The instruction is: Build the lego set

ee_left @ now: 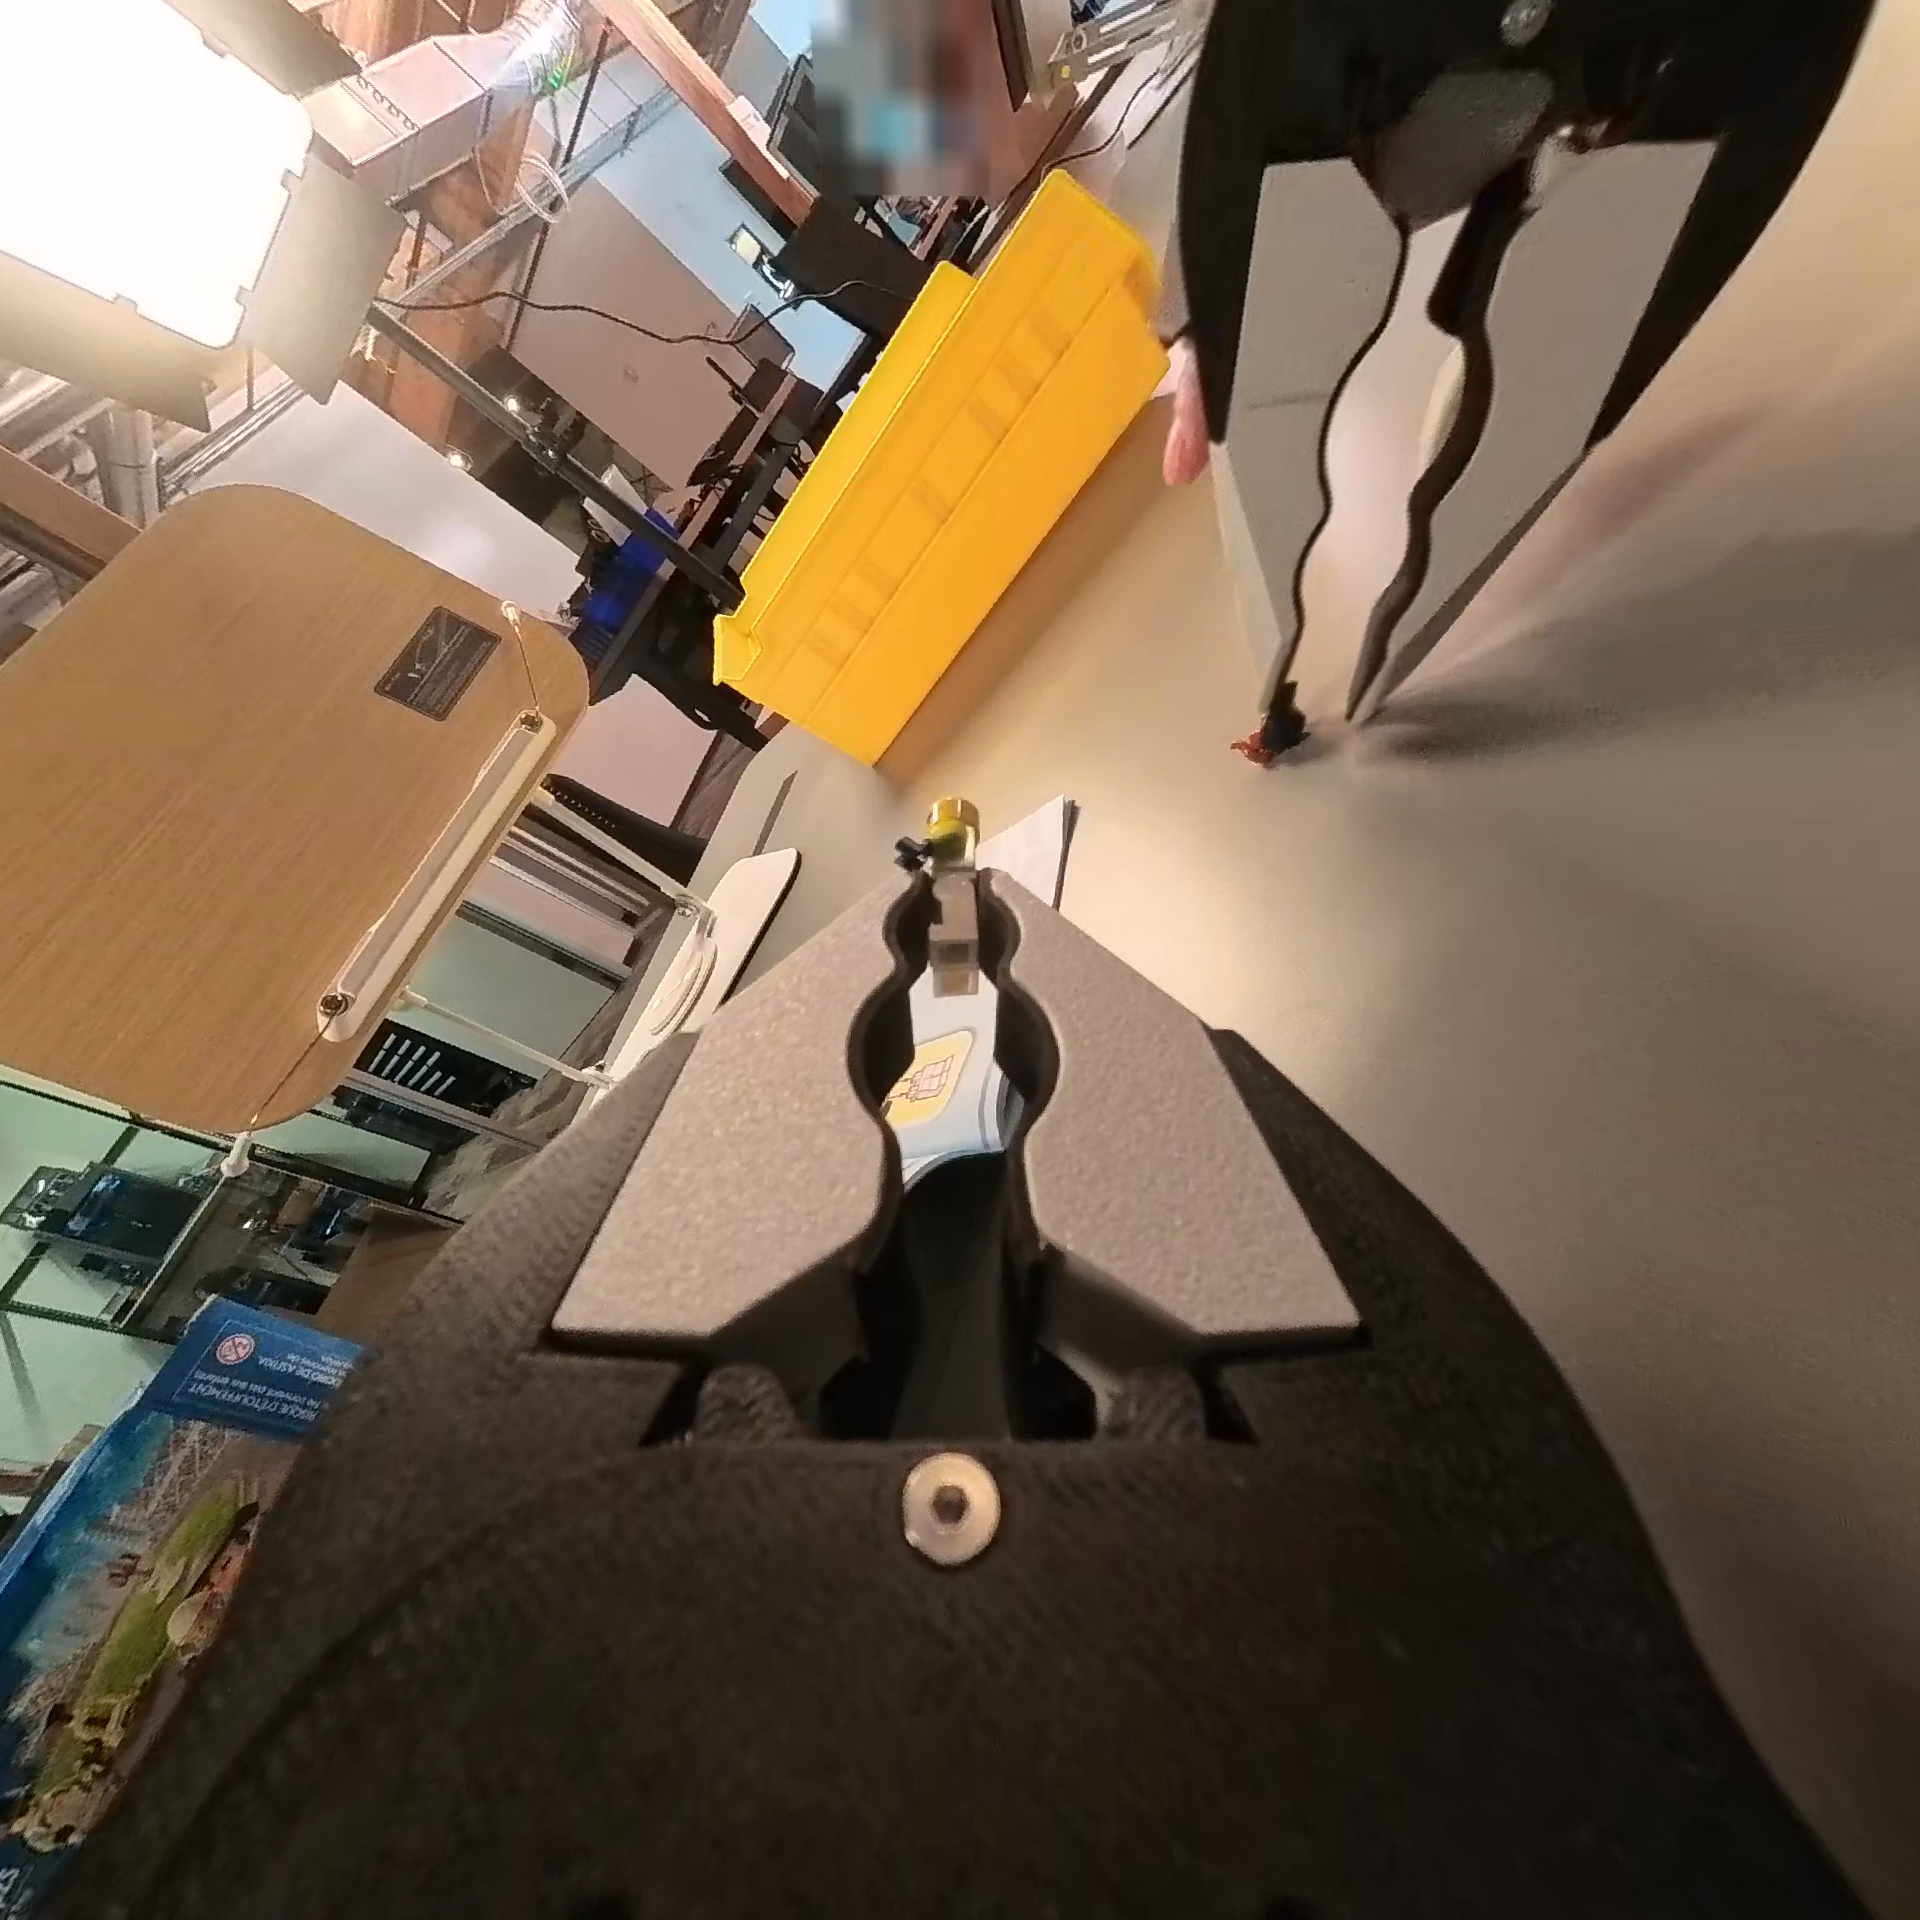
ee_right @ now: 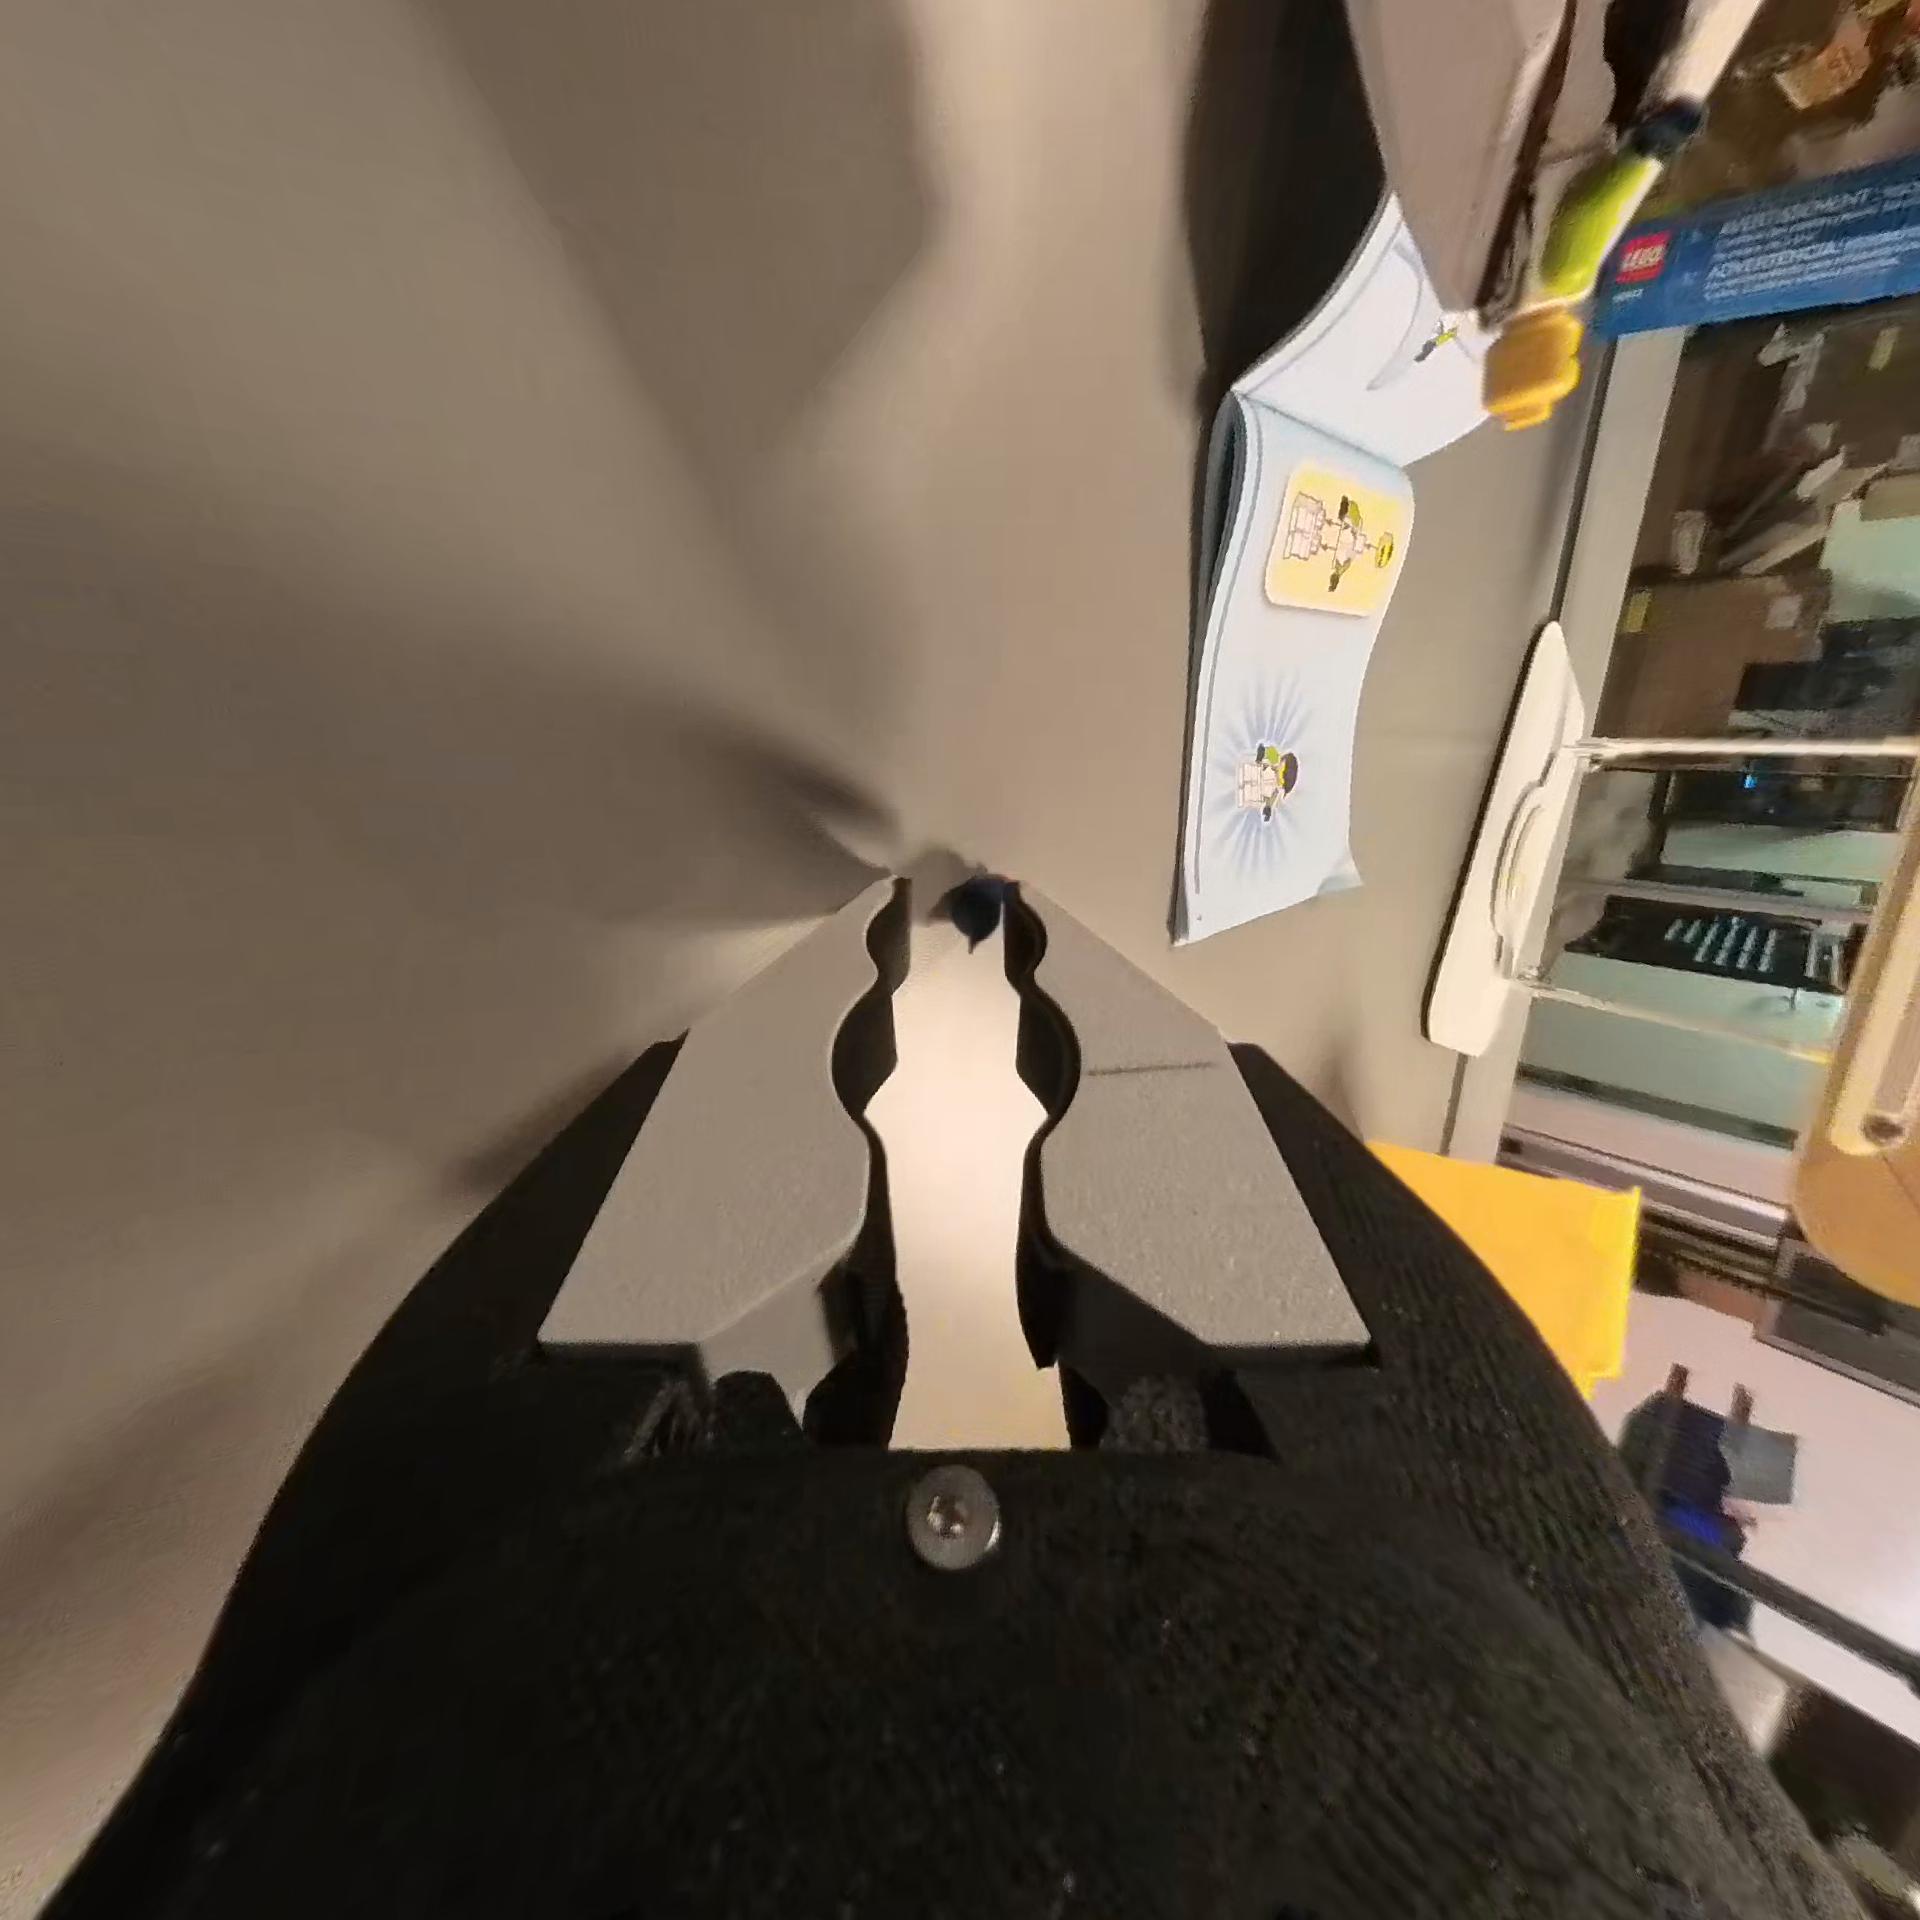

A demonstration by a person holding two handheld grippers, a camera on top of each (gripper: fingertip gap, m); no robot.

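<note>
Holding a minifigure (ee_left: 951,883) at the tips, my left gripper (ee_left: 948,883) has its fingers nearly closed on the grey legs, the yellow head poking out beyond them. My right gripper (ee_right: 951,902) stands with fingers partly apart, tips down at the tabletop (ee_right: 416,520) beside a small dark piece (ee_right: 974,904); whether it touches a finger I cannot tell. An instruction booklet (ee_right: 1278,665) lies open near the table edge, with a yellow bin (ee_left: 935,499) further back.
</note>
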